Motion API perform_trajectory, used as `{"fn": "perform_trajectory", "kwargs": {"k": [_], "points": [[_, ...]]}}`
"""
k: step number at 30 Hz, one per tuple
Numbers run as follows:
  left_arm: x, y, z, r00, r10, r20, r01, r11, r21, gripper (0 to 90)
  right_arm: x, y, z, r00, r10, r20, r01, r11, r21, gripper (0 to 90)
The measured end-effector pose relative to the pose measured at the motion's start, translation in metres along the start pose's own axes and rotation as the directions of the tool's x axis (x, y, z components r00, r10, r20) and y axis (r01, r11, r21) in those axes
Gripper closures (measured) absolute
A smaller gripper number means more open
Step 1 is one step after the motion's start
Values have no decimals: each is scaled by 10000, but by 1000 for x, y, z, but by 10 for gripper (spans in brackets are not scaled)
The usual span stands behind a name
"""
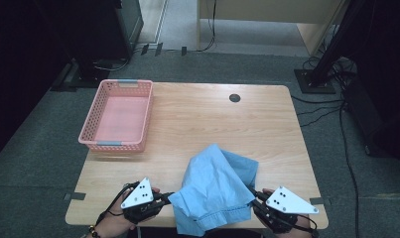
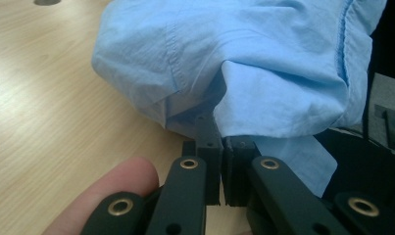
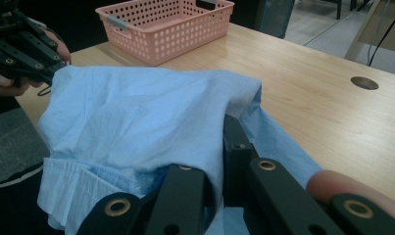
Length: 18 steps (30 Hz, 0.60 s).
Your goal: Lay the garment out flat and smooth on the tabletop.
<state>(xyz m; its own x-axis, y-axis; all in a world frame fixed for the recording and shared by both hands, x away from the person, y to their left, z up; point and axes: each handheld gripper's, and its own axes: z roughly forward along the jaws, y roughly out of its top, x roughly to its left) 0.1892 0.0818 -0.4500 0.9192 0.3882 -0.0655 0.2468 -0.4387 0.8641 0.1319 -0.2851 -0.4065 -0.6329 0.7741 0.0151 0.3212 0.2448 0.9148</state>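
Note:
A light blue shirt (image 1: 215, 186) lies bunched at the front middle of the wooden table (image 1: 202, 119), its lower edge hanging over the table's near side. My left gripper (image 1: 165, 198) is shut on the shirt's left edge; in the left gripper view the jaws (image 2: 219, 142) pinch a fold of the blue cloth (image 2: 263, 63). My right gripper (image 1: 252, 193) is shut on the shirt's right edge; in the right gripper view the cloth (image 3: 136, 112) drapes over its jaws (image 3: 224, 142). The left gripper (image 3: 53, 66) also shows at the far side of the shirt there.
A pink perforated basket (image 1: 147, 116) with nothing in it stands at the table's back left, and appears in the right gripper view (image 3: 175, 41). A round cable hole (image 1: 234, 97) sits near the back edge. Dark stands and cables (image 1: 331, 106) are on the floor at the right.

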Motion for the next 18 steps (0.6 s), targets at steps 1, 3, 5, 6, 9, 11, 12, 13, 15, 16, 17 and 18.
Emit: {"fn": "perform_trajectory", "kwargs": {"k": [1,3,5,6,9,11,12,13,15,16,17,18], "points": [[0,0,1,9999,-63,-100,63,10000,-9,893,1,-1,-2,10000,-16,-5,16,10000,12,885],[3,0,2,9989,-297,-367,297,9996,-2,891,1,-3,-2,10000,8,27,-8,10000,21,879],[8,3,5,9954,-648,-708,645,9979,-68,894,-2,-2,2,9998,136,115,-136,9999,-4,882],[11,5,6,9929,-809,-871,801,9967,-127,895,-3,0,4,9997,173,148,-173,9998,-28,883],[18,17,7,9881,-932,-1224,908,9955,-253,896,-9,11,13,9993,272,253,-268,9995,-161,890],[25,28,6,9842,-1108,-1381,1053,9934,-465,895,-16,27,20,9992,280,298,-270,9991,-320,890],[31,35,7,9789,-1294,-1583,1226,9911,-520,895,-20,33,23,9990,404,214,-396,9984,-397,890],[39,42,8,9712,-1571,-1790,1491,9872,-575,895,-27,42,28,9975,709,45,-706,9964,-459,890],[61,59,17,9426,-2414,-2307,2326,9704,-648,895,-54,64,51,9801,1932,-464,-1957,9790,-573,886],[74,67,22,9244,-2725,-2670,2641,9621,-677,895,-60,68,56,9759,2132,-471,-2154,9754,-479,881],[84,73,27,9040,-3025,-3022,2951,9528,-711,891,-72,75,69,9719,2349,-147,-2353,9710,-430,852],[99,80,35,8683,-3391,-3621,3330,9394,-812,873,-81,81,80,9681,2496,209,-2483,9674,-504,781]]}}
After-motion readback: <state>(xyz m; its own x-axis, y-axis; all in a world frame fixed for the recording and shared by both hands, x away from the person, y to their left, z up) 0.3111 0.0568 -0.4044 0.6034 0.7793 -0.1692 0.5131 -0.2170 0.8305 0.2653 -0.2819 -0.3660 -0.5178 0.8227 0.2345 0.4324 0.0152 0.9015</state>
